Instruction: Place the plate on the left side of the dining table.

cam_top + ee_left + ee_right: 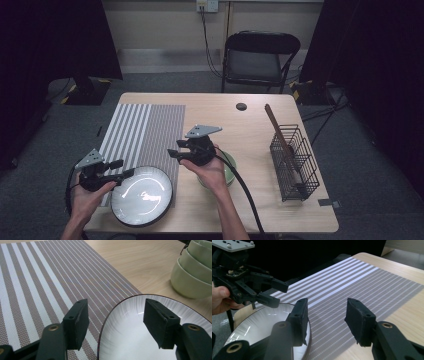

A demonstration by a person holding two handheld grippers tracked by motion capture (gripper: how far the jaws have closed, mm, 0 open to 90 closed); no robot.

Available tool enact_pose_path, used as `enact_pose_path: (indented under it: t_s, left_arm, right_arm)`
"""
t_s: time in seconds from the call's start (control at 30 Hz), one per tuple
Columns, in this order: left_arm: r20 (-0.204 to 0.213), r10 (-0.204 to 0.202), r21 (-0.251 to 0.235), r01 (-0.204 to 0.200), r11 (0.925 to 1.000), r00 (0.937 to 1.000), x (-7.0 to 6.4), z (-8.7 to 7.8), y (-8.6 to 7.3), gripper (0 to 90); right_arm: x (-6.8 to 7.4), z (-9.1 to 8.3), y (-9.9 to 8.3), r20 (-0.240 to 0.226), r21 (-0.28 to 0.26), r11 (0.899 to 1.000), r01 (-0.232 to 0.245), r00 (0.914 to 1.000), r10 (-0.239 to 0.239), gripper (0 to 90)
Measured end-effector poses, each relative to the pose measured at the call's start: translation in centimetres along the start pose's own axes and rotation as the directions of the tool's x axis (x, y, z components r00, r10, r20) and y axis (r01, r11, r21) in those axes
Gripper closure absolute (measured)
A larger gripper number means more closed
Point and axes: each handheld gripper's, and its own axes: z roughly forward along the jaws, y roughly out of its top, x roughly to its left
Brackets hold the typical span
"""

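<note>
White plate (141,195) at near table edge, half on striped mat (142,132); both tongs (left (121,169), right (173,151)) agape, empty; wooden table (250,130).

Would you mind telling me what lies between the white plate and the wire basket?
The green bowls, with the right gripper above them, then bare table, in the high view.

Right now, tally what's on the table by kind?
Plate: 1
Green bowls, stacked: 3
Striped placemat: 1
Wire basket: 1
Wooden-handled utensil in the basket: 1
Total: 7
</note>
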Motion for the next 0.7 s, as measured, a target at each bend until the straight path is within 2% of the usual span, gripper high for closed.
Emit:
enact_pose_path:
  t_s: [0.07, 0.13, 0.27, 0.53, 0.7]
  left_arm:
    - [0.0, 0.001, 0.006, -0.001, 1.0, 1.0, 0.3, -0.1, -0.1, 37.0]
    - [0.016, -0.022, -0.004, 0.022, 0.9998, 0.9996, 0.5, -0.2, -0.2, 40.5]
    - [0.026, -0.031, -0.018, 0.031, 0.9994, 0.9992, 0.7, -0.4, -0.2, 41.2]
    - [0.011, -0.024, -0.019, 0.024, 0.9995, 0.9997, 0.8, -0.7, -0.2, 41.2]
    - [0.001, -0.033, -0.017, 0.033, 0.9993, 0.9995, 1.3, -0.8, -0.4, 42.0]
  right_arm:
    - [0.2, 0.3, 0.1, -0.007, 0.004, 1.0, -0.001, 1.0, 0.001, 53.4]
    - [0.9, 1.0, 0.4, -0.051, 0.021, 1.0, -0.001, 0.9987, 0.002, 54.0]
    - [1.8, 1.8, 0.9, -0.079, 0.032, 0.999, 0.011, 0.9969, -0.009, 54.2]
    - [3.6, 3.8, 1.3, -0.13, 0.042, 0.999, 0.027, 0.9913, -0.021, 54.5]
    - [4.7, 5.4, 0.8, -0.155, 0.07, 0.997, 0.023, 0.9879, -0.012, 56.4]
